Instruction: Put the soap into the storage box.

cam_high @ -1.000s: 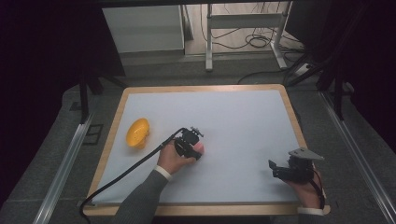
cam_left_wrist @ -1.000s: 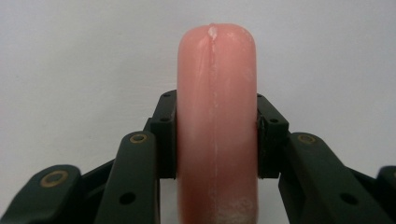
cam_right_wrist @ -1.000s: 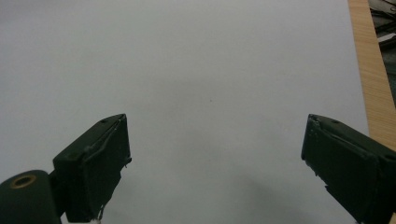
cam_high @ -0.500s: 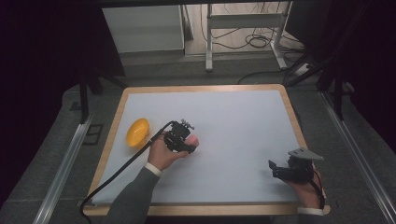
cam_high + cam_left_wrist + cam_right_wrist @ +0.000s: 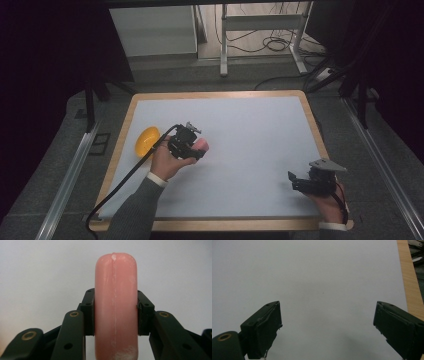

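A pink rounded object (image 5: 115, 307) stands upright between the jaws of my left gripper (image 5: 115, 312), which is shut on it. From above, that gripper (image 5: 196, 148) is held over the left middle of the white table top, with the pink object (image 5: 202, 145) at its tip. Just to its left an orange-yellow rounded object (image 5: 147, 141) lies on the table. My right gripper (image 5: 292, 180) rests near the front right corner, and its jaws (image 5: 327, 330) stand wide apart with nothing between them.
The white table top (image 5: 250, 135) has a wooden rim (image 5: 314, 125), seen also as a wooden rim (image 5: 410, 282) at the right of the right gripper view. A black cable (image 5: 120, 185) trails from the left gripper over the front left edge.
My left hand has carried the pink object leftward and a little away, closer to the orange-yellow object. The right gripper has stayed still.
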The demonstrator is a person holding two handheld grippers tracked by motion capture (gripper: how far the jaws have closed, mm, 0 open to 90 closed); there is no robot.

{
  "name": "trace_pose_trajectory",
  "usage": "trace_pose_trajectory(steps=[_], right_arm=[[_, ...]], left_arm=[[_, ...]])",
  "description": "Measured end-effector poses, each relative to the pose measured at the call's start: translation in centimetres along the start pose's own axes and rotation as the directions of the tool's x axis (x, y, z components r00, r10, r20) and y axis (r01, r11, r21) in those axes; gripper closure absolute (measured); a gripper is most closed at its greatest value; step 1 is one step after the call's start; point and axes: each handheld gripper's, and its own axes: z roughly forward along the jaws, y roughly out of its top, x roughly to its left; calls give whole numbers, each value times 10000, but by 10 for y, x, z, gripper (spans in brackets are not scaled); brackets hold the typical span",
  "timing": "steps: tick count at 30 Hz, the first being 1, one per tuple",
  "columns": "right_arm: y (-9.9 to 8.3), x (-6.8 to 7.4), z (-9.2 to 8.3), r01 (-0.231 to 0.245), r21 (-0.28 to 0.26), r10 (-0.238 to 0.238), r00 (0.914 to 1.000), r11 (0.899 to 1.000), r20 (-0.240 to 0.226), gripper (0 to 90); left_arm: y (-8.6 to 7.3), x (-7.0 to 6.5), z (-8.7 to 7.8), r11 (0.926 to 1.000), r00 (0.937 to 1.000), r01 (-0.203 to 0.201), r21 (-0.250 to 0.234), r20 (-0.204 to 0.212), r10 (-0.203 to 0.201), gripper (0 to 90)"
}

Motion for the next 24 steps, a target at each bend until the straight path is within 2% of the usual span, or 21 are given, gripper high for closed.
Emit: trace_pose_trajectory(steps=[11,24], right_arm=[[0,-1,0,-38,-5,38,10000,10000,35,78],[0,-2,-1,-62,15,62,10000,10000,48,78]], left_arm=[[1,14,-14,9998,9998,128,-148,-132,-130,600],[-4,25,-23,9990,9992,361,-256,-161,-365,601]])
